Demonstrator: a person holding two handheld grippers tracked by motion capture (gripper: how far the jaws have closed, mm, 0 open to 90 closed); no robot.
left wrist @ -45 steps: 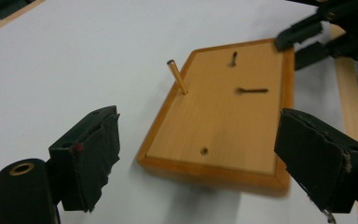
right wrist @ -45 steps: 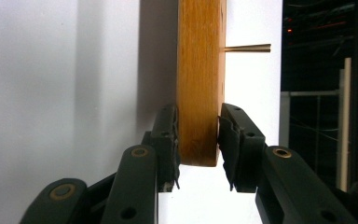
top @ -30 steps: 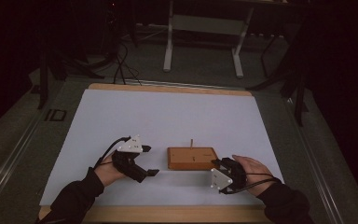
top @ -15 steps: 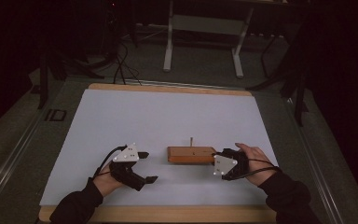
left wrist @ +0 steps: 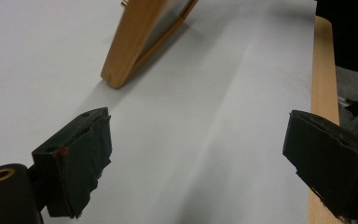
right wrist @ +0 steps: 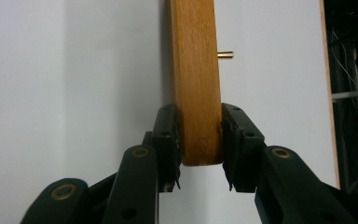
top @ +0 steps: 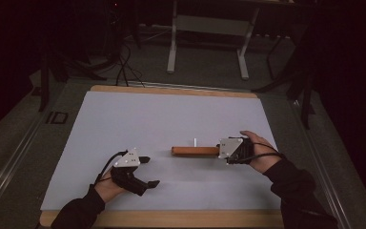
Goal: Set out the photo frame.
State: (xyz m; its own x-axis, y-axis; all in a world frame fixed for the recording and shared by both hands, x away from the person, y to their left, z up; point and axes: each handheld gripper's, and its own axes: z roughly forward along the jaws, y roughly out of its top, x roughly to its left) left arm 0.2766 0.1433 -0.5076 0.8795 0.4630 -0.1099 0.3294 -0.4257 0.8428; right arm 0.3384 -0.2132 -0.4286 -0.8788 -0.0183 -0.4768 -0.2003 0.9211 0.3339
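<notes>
A flat wooden block (top: 195, 150) with a thin metal peg (top: 195, 141) stands tipped up on a long edge near the middle of the white table top. My right gripper (top: 221, 150) is shut on its right end; in the right gripper view both pads clamp the block (right wrist: 196, 70) across its thickness, and the peg (right wrist: 225, 54) sticks out to the side. My left gripper (top: 150, 171) rests open to the block's left, a hand's width away. The left gripper view shows the tilted block (left wrist: 142, 37) ahead of the wide-open gripper (left wrist: 200, 158), with nothing between its jaws.
A white sheet (top: 171, 119) covers the table, which has a wooden rim (top: 171, 90) at the far side and along the near edge (top: 171, 218). A desk frame (top: 209, 43) and cables (top: 124, 62) stand on the dark floor beyond.
The right gripper has closed on the block's right end and tipped the block from flat onto its edge. The left gripper has drawn back to the left and toward the near edge.
</notes>
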